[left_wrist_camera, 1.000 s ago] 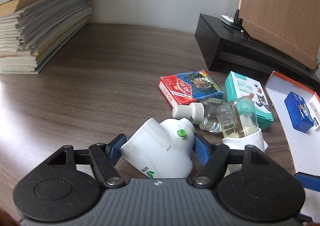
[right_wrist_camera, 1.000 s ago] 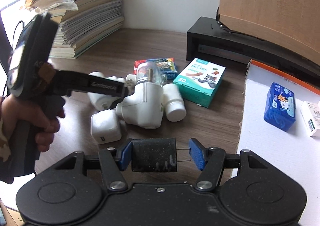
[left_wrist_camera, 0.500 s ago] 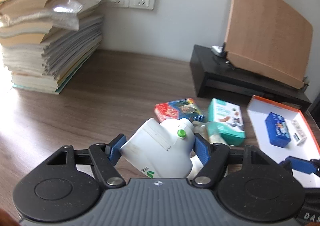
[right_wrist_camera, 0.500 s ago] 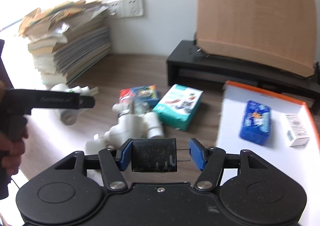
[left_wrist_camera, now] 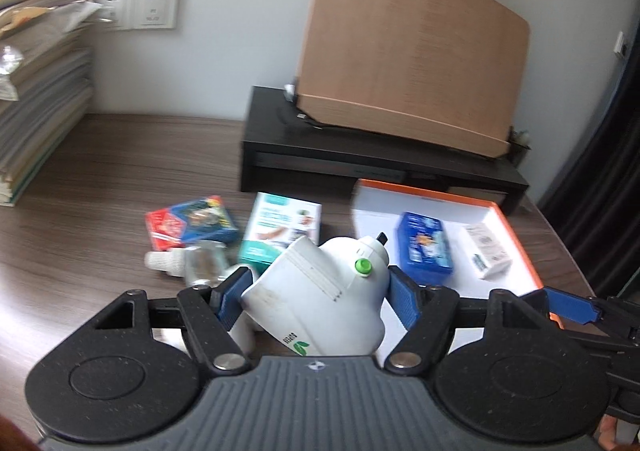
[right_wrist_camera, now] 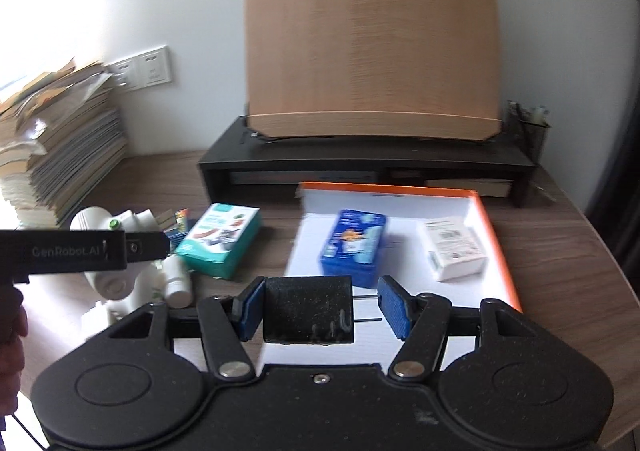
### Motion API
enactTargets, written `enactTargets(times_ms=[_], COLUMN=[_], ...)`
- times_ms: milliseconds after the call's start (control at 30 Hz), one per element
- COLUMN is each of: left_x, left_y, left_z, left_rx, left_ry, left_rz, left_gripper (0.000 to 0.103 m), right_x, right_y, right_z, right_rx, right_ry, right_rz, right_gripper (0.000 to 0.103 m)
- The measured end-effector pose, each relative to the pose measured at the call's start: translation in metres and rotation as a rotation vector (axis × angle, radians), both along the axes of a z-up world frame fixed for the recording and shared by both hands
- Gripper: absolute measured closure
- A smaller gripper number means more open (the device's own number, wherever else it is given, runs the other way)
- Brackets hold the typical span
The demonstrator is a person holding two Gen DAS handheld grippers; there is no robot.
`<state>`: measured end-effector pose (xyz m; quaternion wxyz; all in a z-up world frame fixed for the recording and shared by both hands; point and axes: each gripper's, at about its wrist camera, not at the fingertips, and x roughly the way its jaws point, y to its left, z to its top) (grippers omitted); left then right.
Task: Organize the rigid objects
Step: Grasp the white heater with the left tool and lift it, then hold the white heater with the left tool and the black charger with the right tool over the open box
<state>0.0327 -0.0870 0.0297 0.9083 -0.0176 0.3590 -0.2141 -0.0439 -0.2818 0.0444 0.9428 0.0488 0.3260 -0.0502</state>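
Note:
My left gripper (left_wrist_camera: 316,291) is shut on a white plug-in device with a green button (left_wrist_camera: 320,299) and holds it above the desk. It also shows at the left of the right wrist view (right_wrist_camera: 96,223). My right gripper (right_wrist_camera: 320,307) holds a black plug adapter (right_wrist_camera: 307,310) with metal prongs pointing right; the left pad touches it, the right pad stands off. An orange-edged white tray (right_wrist_camera: 404,331) holds a blue box (right_wrist_camera: 354,247) and a white box (right_wrist_camera: 454,249). The tray also shows in the left wrist view (left_wrist_camera: 516,227).
On the wooden desk lie a teal box (right_wrist_camera: 220,237), a red-blue card box (left_wrist_camera: 188,221), small bottles (left_wrist_camera: 192,261) and white bottles (right_wrist_camera: 176,283). A black stand (right_wrist_camera: 360,167) with a wooden board is behind the tray. A paper stack (right_wrist_camera: 52,167) is at the left.
Both grippers have risen and swung right toward the tray, each still carrying its object. The white device has been lifted off the cluttered desk.

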Motion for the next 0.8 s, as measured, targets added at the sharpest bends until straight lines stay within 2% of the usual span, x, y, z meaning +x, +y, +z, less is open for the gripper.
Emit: enactTargets(times_ms=[300,800], left_x=[-0.009,-0.023], left_y=[-0.063,-0.094], left_z=[-0.001,-0.007], left_rx=[0.029,0.066], left_ry=[-0.020,-0.021], left_rz=[-0.074,-0.063], left_gripper=[0.030,0.030], right_x=[-0.013,-0.009], right_y=[-0.055,-0.079], right_z=[0.009,0.002], right_rx=[0.003,0.019], right_ry=[-0.019,-0.005], right_rz=[-0.096,-0.055], right_gripper=[0.030,0.030])
